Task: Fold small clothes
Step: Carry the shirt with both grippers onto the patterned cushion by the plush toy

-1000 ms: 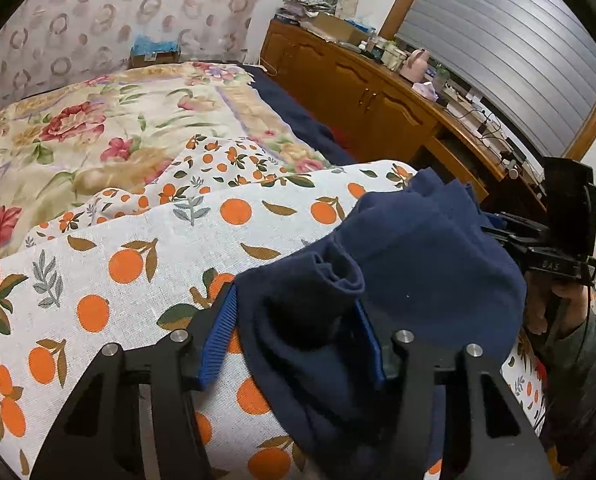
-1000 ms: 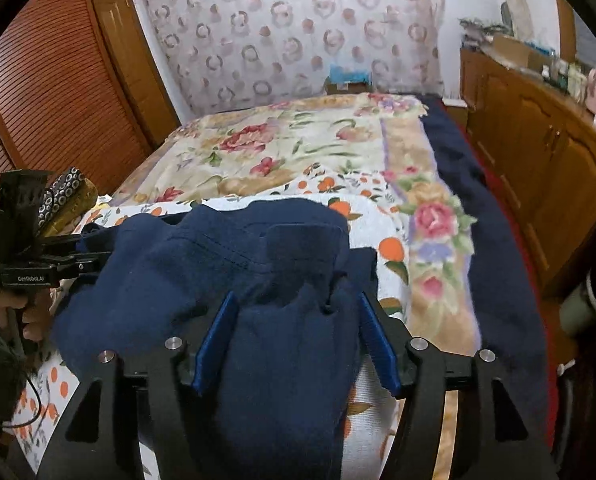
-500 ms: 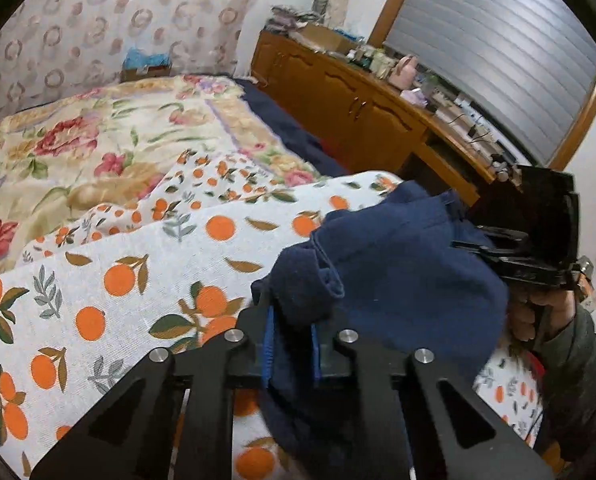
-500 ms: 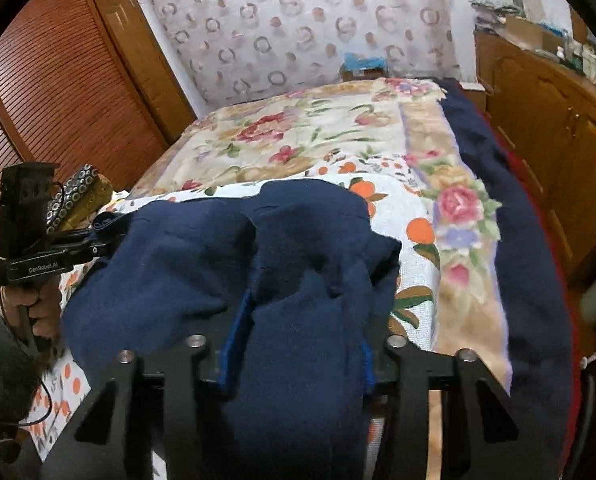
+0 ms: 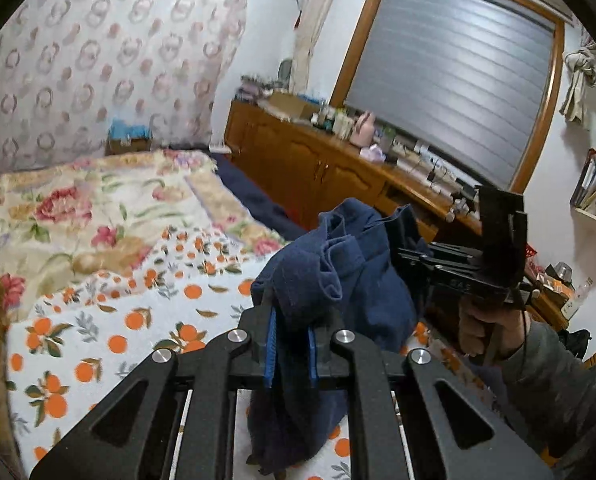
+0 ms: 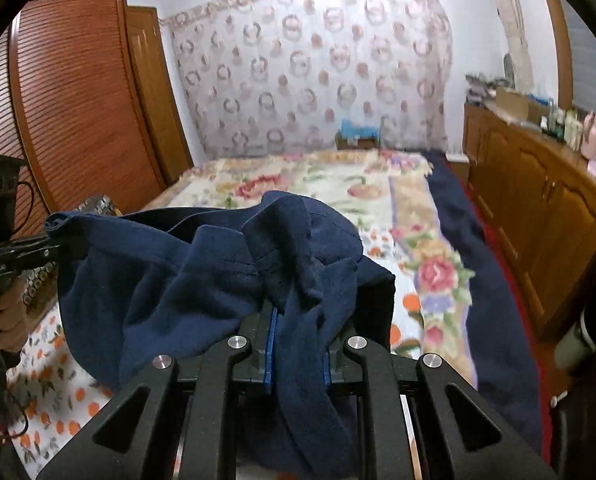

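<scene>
A small navy blue garment hangs in the air between my two grippers, above the orange-print sheet. My left gripper is shut on one bunched edge of it. My right gripper is shut on the opposite edge; the cloth sags between them. In the left wrist view the right gripper meets the cloth from the right. In the right wrist view the left gripper holds the garment's far left corner.
A floral quilt covers the bed behind the sheet, with a dark blue blanket along its right side. A wooden dresser with clutter stands on the right. A wooden wardrobe stands on the left.
Both grippers closed on the garment's edges, then lifted it off the sheet. The cloth now hangs between them and both views tilt up toward the walls.
</scene>
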Demonstrator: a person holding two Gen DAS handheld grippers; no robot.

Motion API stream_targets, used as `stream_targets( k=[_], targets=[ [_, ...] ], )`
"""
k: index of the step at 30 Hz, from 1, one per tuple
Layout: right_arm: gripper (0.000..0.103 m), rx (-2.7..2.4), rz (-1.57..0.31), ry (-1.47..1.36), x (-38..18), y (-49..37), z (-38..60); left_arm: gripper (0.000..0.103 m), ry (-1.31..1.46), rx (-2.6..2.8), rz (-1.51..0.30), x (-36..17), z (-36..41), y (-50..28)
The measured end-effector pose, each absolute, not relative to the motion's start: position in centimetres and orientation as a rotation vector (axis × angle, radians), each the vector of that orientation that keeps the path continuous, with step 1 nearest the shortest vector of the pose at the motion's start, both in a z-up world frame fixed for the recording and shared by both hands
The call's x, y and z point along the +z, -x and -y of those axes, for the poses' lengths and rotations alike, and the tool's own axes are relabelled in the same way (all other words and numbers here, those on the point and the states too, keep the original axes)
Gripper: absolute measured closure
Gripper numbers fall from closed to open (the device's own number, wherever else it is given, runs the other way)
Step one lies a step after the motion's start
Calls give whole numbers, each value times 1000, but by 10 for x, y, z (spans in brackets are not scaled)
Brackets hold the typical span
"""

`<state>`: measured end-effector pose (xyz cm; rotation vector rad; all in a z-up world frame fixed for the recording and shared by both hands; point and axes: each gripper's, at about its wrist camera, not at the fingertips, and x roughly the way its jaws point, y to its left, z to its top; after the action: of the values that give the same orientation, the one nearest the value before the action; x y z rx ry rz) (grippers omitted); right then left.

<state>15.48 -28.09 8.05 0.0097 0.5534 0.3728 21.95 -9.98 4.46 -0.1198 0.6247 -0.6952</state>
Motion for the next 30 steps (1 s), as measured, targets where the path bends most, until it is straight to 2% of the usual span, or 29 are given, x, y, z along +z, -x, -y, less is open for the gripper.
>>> stream_targets(
  k=[10, 19, 23, 30],
  targets=[
    [87, 483, -434, 56, 98, -139, 235, 90, 111, -542, -520, 84, 32, -180],
    [87, 683, -333, 157, 118, -174, 142, 90, 140, -321, -444, 102, -61, -145],
    [87, 766, -318, 200, 120, -216, 99, 90, 180, -217, -438, 92, -107, -134],
    [87, 914, -351, 357, 99, -293, -2, 91, 292, -39, -503, 30, -183, -123]
  ],
)
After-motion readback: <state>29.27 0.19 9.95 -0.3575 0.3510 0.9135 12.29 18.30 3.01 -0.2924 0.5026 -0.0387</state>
